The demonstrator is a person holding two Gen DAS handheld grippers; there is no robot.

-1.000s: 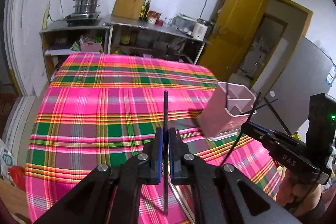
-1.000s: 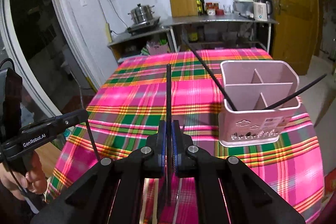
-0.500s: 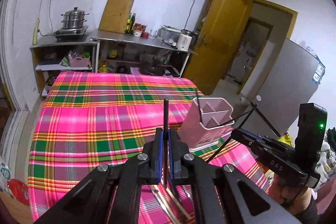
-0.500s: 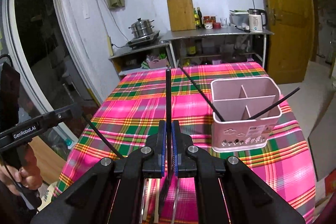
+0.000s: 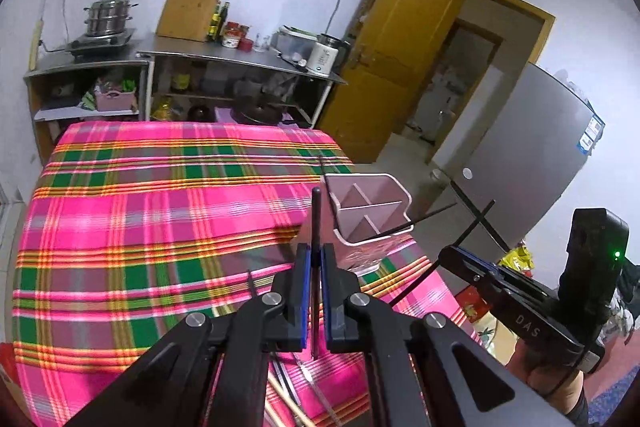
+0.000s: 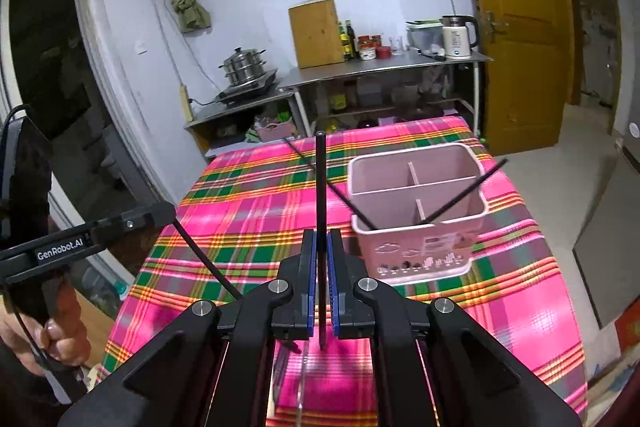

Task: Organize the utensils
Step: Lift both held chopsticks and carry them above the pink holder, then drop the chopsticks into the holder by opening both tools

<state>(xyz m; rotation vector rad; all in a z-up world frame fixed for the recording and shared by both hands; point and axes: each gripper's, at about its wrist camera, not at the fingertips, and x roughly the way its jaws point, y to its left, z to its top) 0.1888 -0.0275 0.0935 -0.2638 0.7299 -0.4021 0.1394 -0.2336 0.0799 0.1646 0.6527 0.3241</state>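
Note:
A pink divided utensil holder (image 6: 416, 211) stands on the plaid-covered table (image 6: 248, 219), with two black chopsticks (image 6: 464, 193) leaning in it; it also shows in the left wrist view (image 5: 370, 213). My left gripper (image 5: 315, 259) is shut on a black chopstick (image 5: 315, 223) that stands upright, above the table and short of the holder. My right gripper (image 6: 321, 247) is shut on another black chopstick (image 6: 320, 187), left of and before the holder. Each gripper shows in the other's view, holding its stick (image 5: 468, 239) (image 6: 200, 251).
More utensils, wooden chopsticks and metal pieces, lie on the cloth under the grippers (image 5: 288, 395) (image 6: 300, 379). Metal shelves with a steamer pot (image 6: 240, 67), cutting board and kettle stand behind the table. A yellow door (image 5: 396, 67) and a grey fridge (image 5: 516, 163) are to the right.
Both grippers have risen and pulled back from the table with their chopsticks still held; the holder looks smaller and farther. The left view has swung so the holder sits just behind its chopstick.

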